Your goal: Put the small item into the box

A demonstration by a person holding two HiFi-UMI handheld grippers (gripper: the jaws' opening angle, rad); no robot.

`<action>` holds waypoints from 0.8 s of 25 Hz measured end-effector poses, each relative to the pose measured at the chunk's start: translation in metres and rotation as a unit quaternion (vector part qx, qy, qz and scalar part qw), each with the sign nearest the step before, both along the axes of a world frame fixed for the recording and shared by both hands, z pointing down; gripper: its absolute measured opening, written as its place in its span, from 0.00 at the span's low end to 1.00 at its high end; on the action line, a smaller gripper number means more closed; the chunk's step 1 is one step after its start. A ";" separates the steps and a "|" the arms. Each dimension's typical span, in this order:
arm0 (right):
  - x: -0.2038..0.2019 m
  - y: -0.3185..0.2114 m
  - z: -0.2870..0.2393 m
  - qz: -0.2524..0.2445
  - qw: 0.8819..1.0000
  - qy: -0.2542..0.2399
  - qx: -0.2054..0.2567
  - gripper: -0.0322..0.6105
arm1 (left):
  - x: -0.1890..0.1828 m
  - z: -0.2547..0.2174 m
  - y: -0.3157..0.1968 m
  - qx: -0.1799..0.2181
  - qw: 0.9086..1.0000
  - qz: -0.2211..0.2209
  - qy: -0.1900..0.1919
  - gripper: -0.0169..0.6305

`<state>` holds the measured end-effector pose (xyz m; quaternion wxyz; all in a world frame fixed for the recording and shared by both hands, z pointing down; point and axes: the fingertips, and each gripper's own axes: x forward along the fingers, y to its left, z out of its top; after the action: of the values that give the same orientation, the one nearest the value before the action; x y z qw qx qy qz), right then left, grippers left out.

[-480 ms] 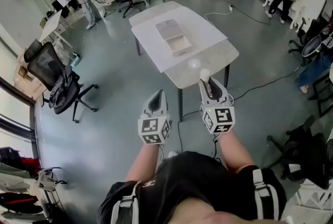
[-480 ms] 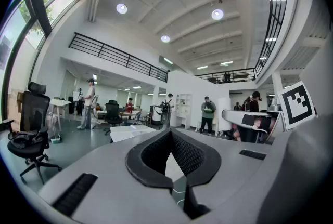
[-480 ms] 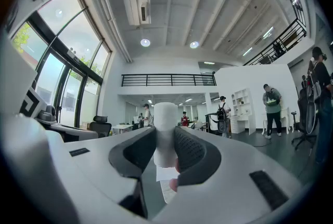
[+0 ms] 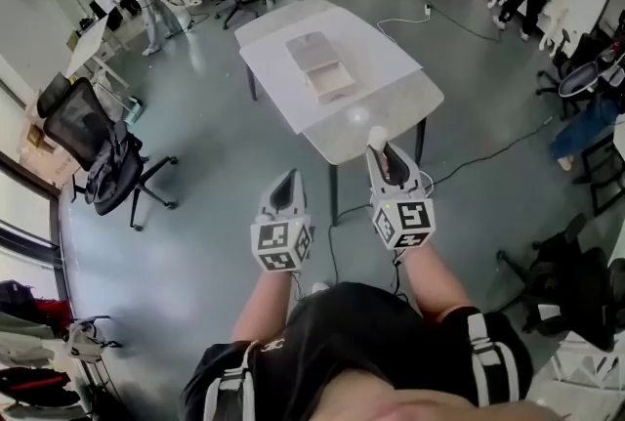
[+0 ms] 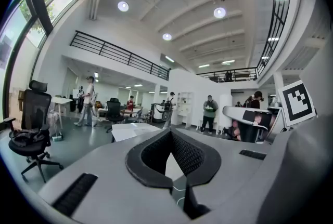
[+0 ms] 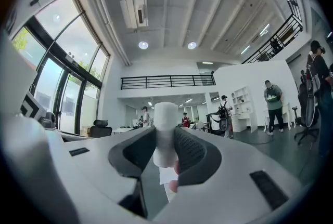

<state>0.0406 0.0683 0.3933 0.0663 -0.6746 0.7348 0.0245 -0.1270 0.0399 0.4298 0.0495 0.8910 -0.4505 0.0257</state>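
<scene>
Pinches a small white cylinder upright in the right gripper, up by the near edge of the surface. Holds the left gripper alongside, tips pressed together on nothing. Faces the box, lying open near the middle of the surface, well apart from both grippers.
</scene>
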 end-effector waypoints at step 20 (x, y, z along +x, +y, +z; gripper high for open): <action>-0.043 -0.036 0.015 0.029 0.999 0.007 -0.012 0.22 | -0.030 0.017 -0.044 -0.008 0.999 0.049 0.009 0.03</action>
<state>-0.0024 0.0327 0.4085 0.0526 -0.6960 0.7158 0.0223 -0.1575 -0.0039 0.4463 0.0597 0.9119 -0.4053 0.0241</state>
